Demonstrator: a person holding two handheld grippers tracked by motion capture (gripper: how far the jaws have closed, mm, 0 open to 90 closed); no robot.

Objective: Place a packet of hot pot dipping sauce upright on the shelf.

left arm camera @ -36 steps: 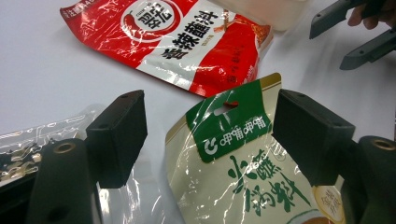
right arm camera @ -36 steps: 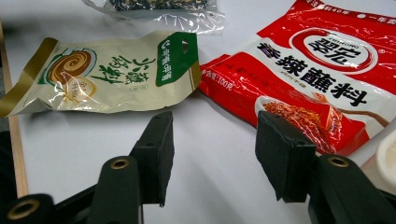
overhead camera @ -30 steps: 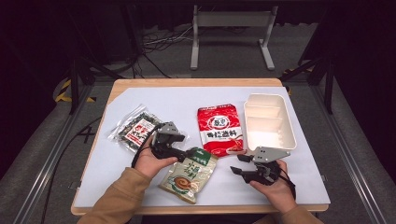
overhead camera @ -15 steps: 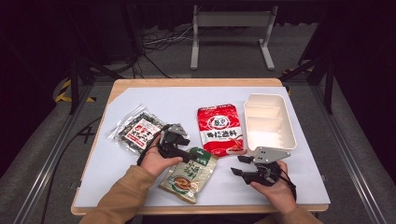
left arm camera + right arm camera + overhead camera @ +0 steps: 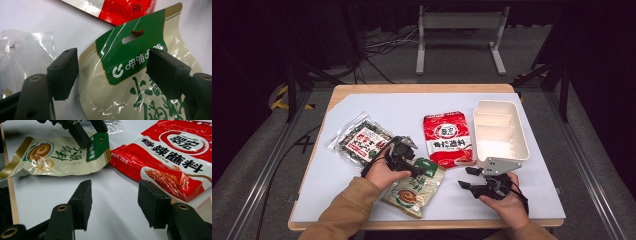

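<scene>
A cream snack pouch [image 5: 414, 187] with a green header lies near the table's front edge. My left gripper [image 5: 412, 167] hovers low over that header. In the left gripper view its jaws straddle the green top of the pouch [image 5: 130, 87], pads apart from it, so the left gripper [image 5: 112, 72] is open. The right gripper view shows the left gripper [image 5: 96, 137] from the side, above the pouch [image 5: 57, 155]. My right gripper [image 5: 464, 177] stands open over bare table right of the pouch, nothing between its jaws [image 5: 115, 202].
A red seasoning pouch [image 5: 448, 137] lies mid-table and a clear seaweed pack [image 5: 360, 140] to the left. A white divided tray [image 5: 499, 145] stands at the right. The white table sheet [image 5: 387, 107] is bare at the back.
My left gripper has moved down and a little right, onto the pouch's green top. The right gripper has stayed where it was.
</scene>
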